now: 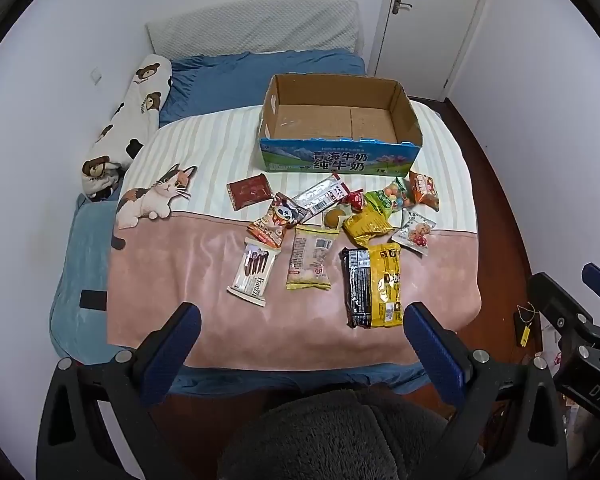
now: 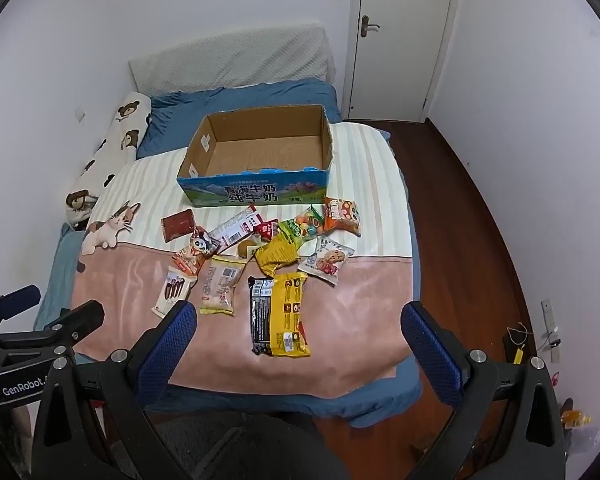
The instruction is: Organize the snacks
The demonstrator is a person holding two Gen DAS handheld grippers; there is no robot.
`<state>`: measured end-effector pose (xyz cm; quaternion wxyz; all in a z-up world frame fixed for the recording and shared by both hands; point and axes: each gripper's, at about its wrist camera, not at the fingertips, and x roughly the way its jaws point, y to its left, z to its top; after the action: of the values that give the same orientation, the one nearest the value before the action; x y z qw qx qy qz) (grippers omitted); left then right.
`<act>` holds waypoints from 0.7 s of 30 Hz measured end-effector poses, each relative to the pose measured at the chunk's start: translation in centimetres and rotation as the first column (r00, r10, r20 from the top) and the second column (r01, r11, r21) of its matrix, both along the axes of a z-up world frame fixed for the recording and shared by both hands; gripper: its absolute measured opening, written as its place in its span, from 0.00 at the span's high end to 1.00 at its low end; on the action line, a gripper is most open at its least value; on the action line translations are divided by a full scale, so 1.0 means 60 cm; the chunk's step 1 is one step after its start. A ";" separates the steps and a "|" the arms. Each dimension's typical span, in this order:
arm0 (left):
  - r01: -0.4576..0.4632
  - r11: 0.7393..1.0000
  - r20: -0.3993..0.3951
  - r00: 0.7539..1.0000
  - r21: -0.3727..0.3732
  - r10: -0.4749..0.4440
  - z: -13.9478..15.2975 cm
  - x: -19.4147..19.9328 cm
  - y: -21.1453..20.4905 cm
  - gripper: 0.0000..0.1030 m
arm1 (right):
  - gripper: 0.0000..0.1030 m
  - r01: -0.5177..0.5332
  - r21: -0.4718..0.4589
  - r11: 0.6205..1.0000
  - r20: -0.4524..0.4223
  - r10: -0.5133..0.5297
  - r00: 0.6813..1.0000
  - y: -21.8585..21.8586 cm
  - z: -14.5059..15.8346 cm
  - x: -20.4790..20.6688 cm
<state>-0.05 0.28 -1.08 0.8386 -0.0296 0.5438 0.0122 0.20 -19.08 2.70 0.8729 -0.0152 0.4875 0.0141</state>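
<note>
You are at the very start: nothing has gone into the cardboard milk carton box (image 1: 340, 120) yet, its brown floor is bare, and every snack lies loose on the blanket in front of it. Both claws are released and hold nothing. Your left gripper (image 1: 302, 326) and right gripper (image 2: 298, 326) hover with jaws spread wide above the near edge of the bed, well short of the pile.

The nearest pick is the black-and-yellow twin pack (image 2: 280, 314), lying flat on the pink band, well in front of the box. Beside it sit the pale yellow packet (image 2: 219, 290) and the Franzzi biscuit pack (image 1: 252, 272). Nearer the box, the heap is tangled: the crumpled yellow bag (image 1: 367, 227), the green candy bag (image 1: 388, 198), the orange packet (image 1: 423, 191) and the cookie packet (image 2: 327, 260) overlap or touch. My judgement: take the flat outliers first, pinching an edge seam, since soft bedding will sink under a downward press.

The surface is a striped cream and pink blanket with a cat print (image 1: 156, 198), over blue bedding. A bear-print pillow (image 1: 128, 120) lies left of the box, a white door (image 2: 400, 36) stands beyond it, and dark wood floor runs to its right.
</note>
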 end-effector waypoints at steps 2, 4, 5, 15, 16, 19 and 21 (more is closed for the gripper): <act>0.005 1.000 -0.002 1.000 -0.001 -0.005 0.004 -0.004 0.003 0.00 | 0.00 0.000 -0.002 1.000 -0.004 0.000 1.000 0.000 0.000 0.004; 0.014 1.000 -0.003 1.000 -0.002 -0.014 0.008 -0.008 0.007 0.00 | 0.00 0.003 -0.001 1.000 -0.004 -0.003 1.000 -0.001 0.001 0.002; 0.016 1.000 -0.005 1.000 -0.003 -0.016 0.008 -0.008 0.007 0.00 | 0.00 0.005 0.001 1.000 -0.007 -0.005 1.000 -0.001 0.000 0.000; 0.020 1.000 -0.002 1.000 -0.003 -0.020 0.013 -0.012 0.003 0.00 | 0.00 0.013 -0.002 1.000 -0.001 -0.013 1.000 -0.002 0.003 -0.006; 0.020 1.000 -0.002 1.000 -0.001 -0.020 0.013 -0.011 0.002 0.00 | 0.00 0.012 -0.001 1.000 -0.001 -0.012 1.000 -0.002 0.003 -0.006; 0.023 1.000 -0.001 1.000 -0.001 -0.023 0.014 -0.010 0.002 0.00 | 0.00 0.011 -0.002 1.000 -0.001 -0.011 1.000 -0.003 0.003 -0.006; 0.025 1.000 0.002 1.000 0.003 -0.025 0.016 -0.011 -0.004 0.00 | 0.00 0.011 -0.001 1.000 -0.002 -0.011 1.000 -0.003 0.003 -0.006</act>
<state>-0.72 0.05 -0.13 0.8393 -0.0215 0.5432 0.0023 -0.18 -19.26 2.89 0.8725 -0.0129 0.4883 0.0092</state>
